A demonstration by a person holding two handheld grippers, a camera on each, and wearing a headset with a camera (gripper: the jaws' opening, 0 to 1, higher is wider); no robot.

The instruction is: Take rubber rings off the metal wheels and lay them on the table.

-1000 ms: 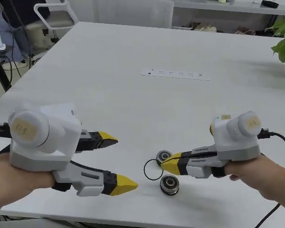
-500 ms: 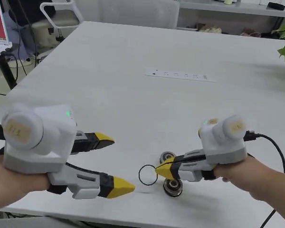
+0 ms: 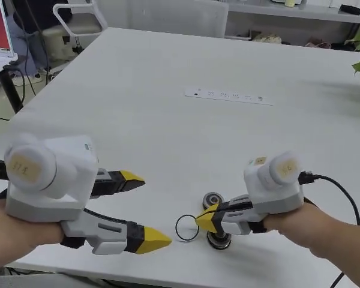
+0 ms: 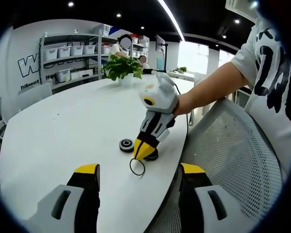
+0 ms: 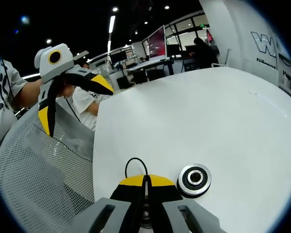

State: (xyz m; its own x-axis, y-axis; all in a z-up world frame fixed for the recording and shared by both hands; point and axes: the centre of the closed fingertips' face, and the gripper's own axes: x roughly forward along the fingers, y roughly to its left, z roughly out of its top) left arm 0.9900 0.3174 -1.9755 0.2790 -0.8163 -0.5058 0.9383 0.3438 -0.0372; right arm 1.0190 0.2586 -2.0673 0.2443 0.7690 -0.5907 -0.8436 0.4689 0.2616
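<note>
Right gripper (image 3: pixel 207 219) is low over the near edge of the white table (image 3: pixel 168 90), jaws pressed together on the thin black rubber ring (image 3: pixel 187 228) — in its own view the loop stands up out of the closed yellow tips. The ring is off both wheels and hangs from those tips as an open circle right at the tabletop. Whether it touches the surface, I cannot tell.

The first wheel (image 3: pixel 212 200) lies flat on the table just beyond the gripper's tips, on the side away from the person, and apart from the ring. The second wheel (image 3: pixel 219 240) sits just under the gripper's body, half hidden by it, close to the table edge.

Left gripper (image 3: pixel 143 209) is off to the side, well apart from the ring. Its jaws are spread wide with nothing between them, and both yellow tips point across toward the right gripper and the wheels. In the left gripper view the ring dangles from the other gripper's tip, with the two wheels just beyond it.

Further up the table a white power strip (image 3: pixel 228 96) lies flat — well apart from the work. A grey mesh chair (image 4: pixel 228 150) is at the table edge beside the person, and a green plant (image 4: pixel 121 66) stands at the far end of the table.
</note>
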